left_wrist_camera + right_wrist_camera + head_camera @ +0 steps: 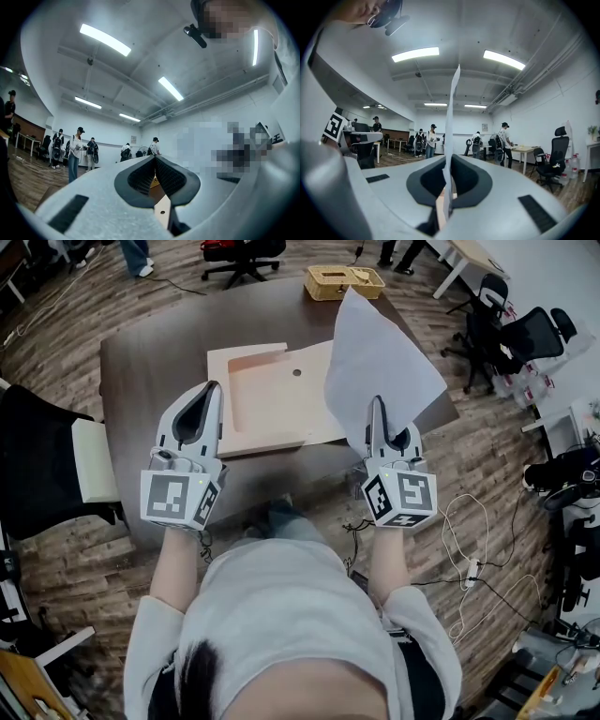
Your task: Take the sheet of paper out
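Right tool (377,404), lower right of frame: clamped on sheet of paper (380,348), held above desk (150,362). Left tool (212,390): closed, empty.

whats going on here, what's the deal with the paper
A person holds a gripper in each hand over a dark table. The right gripper is shut on the edge of a white sheet of paper, which stands upright in the air and looks clear of the shallow wooden tray on the table. The left gripper is shut and empty, near the tray's left side.
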`<state>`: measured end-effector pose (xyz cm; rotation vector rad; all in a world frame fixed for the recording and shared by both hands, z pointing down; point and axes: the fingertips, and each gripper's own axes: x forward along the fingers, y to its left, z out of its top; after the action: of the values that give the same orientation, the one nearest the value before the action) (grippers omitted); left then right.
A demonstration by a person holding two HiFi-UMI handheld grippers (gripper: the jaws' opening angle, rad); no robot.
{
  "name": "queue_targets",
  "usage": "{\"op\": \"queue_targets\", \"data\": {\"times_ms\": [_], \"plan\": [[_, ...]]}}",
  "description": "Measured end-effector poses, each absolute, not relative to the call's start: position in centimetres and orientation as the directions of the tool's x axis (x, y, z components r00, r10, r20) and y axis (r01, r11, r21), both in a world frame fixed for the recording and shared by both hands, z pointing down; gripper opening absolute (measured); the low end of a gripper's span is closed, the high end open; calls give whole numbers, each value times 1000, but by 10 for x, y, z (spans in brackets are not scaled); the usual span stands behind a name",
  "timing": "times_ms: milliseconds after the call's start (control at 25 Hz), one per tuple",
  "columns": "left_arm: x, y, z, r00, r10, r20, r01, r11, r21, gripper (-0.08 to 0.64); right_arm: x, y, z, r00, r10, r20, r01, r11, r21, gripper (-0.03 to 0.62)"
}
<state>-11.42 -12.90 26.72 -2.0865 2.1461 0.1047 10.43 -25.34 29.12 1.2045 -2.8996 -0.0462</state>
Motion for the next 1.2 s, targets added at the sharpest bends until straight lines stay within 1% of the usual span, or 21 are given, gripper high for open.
{"op": "queue_targets", "data": {"times_ms": [1200], "plan": [[-112, -97, 266, -6, -988, -154, -998, 15, -56, 9, 102, -215, 275, -679, -729, -92, -734, 674, 84, 14]]}}
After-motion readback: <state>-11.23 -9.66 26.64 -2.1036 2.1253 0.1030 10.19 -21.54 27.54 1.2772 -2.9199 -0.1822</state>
